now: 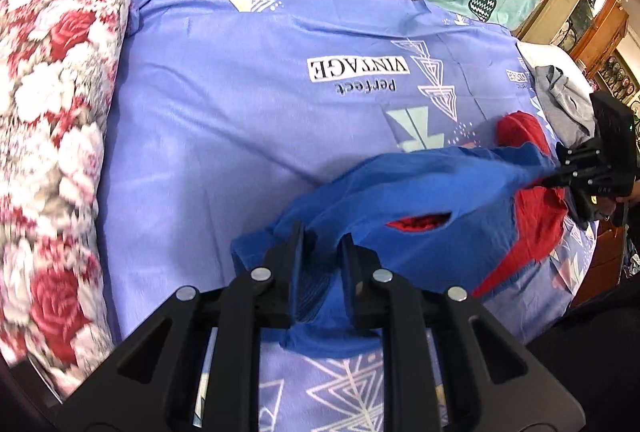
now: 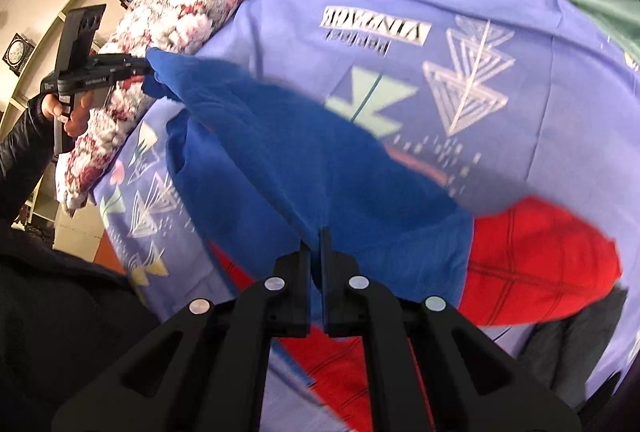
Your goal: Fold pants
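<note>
Pants point(image 1: 420, 187) — stretched between both grippers, long axis hand to hand | left gripper point(image 1: 322, 244) clenched on one end | right gripper point(image 2: 316, 244) clamped on the other — above sheet point(image 1: 240, 111).

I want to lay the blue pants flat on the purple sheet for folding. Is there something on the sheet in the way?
The far middle of the purple sheet looks free. Near the right gripper, a red garment lies under the blue pants, with a grey one beyond. The left gripper holds the other end.
</note>
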Demonstrator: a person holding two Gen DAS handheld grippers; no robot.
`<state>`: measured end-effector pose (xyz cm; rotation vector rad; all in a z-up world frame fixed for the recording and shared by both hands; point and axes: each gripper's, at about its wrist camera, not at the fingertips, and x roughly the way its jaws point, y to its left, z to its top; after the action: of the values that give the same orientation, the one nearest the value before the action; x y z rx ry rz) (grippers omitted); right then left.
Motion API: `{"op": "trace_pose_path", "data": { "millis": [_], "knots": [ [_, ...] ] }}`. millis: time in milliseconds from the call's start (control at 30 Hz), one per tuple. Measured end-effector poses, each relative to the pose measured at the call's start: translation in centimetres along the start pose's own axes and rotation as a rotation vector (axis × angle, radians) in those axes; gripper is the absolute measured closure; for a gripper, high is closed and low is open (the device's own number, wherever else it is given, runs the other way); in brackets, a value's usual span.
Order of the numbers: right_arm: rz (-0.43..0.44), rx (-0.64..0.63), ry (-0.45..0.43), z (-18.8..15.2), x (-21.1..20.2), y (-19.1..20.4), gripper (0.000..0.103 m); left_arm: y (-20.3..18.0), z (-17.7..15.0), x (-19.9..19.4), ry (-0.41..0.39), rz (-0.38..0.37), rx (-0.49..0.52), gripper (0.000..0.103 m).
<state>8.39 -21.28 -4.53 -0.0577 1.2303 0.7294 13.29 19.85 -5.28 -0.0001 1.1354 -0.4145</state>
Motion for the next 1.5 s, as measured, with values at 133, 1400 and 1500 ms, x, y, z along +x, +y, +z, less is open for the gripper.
{"op": "trace_pose_path", "data": {
  "millis": [133, 1400, 1500],
  "knots": [
    [0.015, 0.018, 0.030, -1.7, 1.5, 1.1, 0.099, 0.3, -1.6, 0.2, 0.018, -0.001, -0.027, 0.087],
    [0.009, 0.092, 0.247, -6.8, 7.2, 3.4, 0.058, 5.4, -11.4, 2.0, 0.258, 0.007, -0.640, 0.016],
    [0.020, 0.145, 0.168, -6.1, 5.4, 2.4, 0.058, 5.8, -11.5, 2.2, 0.265, -0.001, -0.713, 0.014]
  ]
}}
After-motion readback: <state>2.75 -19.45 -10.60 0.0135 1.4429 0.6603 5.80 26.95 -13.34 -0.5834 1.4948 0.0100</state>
